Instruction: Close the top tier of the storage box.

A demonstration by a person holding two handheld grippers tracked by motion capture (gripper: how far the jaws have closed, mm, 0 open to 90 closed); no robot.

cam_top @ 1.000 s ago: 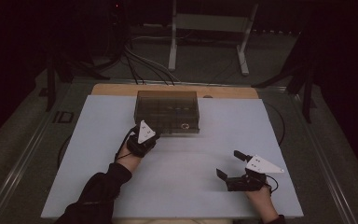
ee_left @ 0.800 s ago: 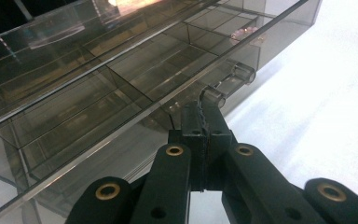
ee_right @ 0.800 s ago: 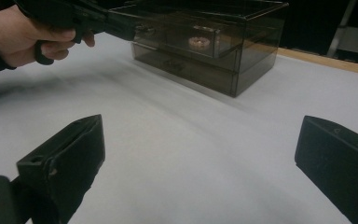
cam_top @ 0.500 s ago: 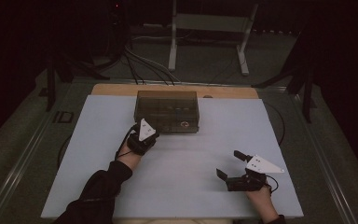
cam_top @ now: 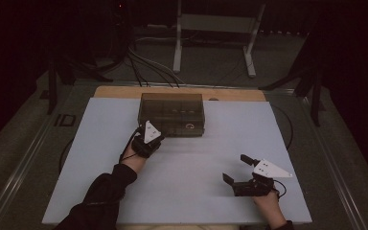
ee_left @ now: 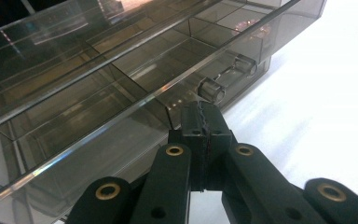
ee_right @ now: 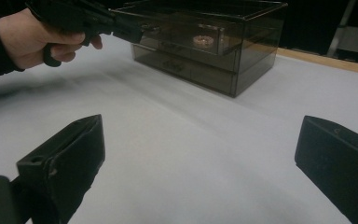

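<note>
A smoked clear drawer box [cam_top: 172,112] [ee_right: 214,42] stands at the back middle of the white table [cam_top: 196,153]. My left gripper [cam_top: 149,139] [ee_left: 204,114] is at the box's front left corner, jaws pressed together with nothing between them. Its tips sit just short of a clear drawer handle [ee_left: 223,79]; whether they touch it I cannot tell. In the right gripper view the left gripper [ee_right: 137,28] points at the box's upper front. A small coppery ring-like piece [ee_right: 204,41] lies inside the box. My right gripper [cam_top: 237,168] [ee_right: 200,144] rests low at the front right, jaws wide apart over bare table.
A wooden strip [cam_top: 230,94] runs along the table's far edge behind the box. Beyond it are a metal stand [cam_top: 211,24] and floor cables [cam_top: 143,62]. Broad white tabletop lies between the two grippers.
</note>
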